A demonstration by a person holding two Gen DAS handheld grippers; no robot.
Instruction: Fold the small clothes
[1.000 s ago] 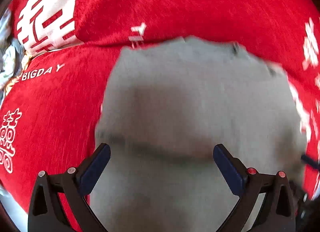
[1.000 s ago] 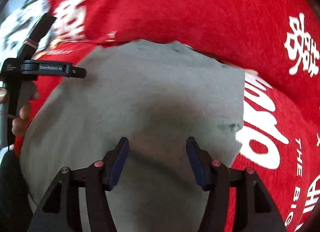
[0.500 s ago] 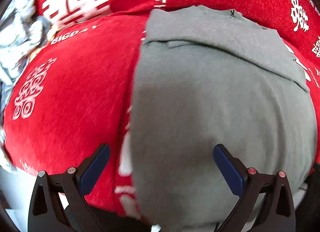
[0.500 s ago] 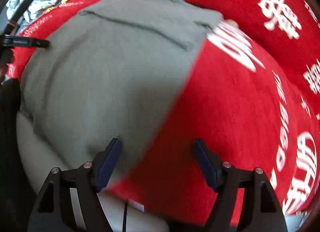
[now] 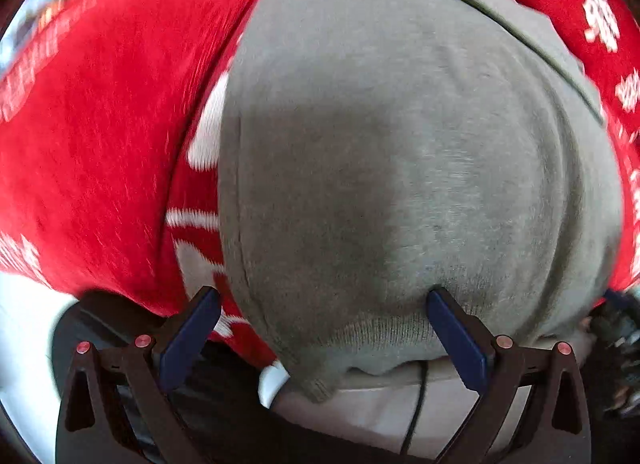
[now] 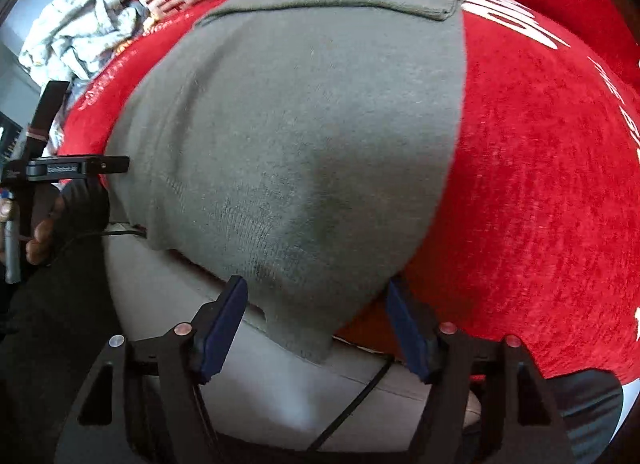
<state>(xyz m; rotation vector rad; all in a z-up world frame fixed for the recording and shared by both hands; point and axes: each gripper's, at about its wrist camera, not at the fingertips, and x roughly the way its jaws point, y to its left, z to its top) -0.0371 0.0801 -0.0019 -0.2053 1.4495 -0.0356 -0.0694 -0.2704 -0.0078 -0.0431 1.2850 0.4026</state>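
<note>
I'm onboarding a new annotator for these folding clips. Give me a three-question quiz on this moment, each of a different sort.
1. True or false: the right gripper is shut on the grey garment.
2. What lies under the garment? A) red blanket B) bare wood C) blue sheet
3. Fill in: the garment's far edge is folded ____ onto itself.

Key: 1 false, both grippers, including the left gripper, are open; 2 A, the red blanket; 3 over.

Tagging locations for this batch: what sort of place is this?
Probably a home, perhaps a bedroom: a red blanket with white lettering covers a soft surface, a grey knit garment lies on it, and crumpled laundry is heaped behind.
</note>
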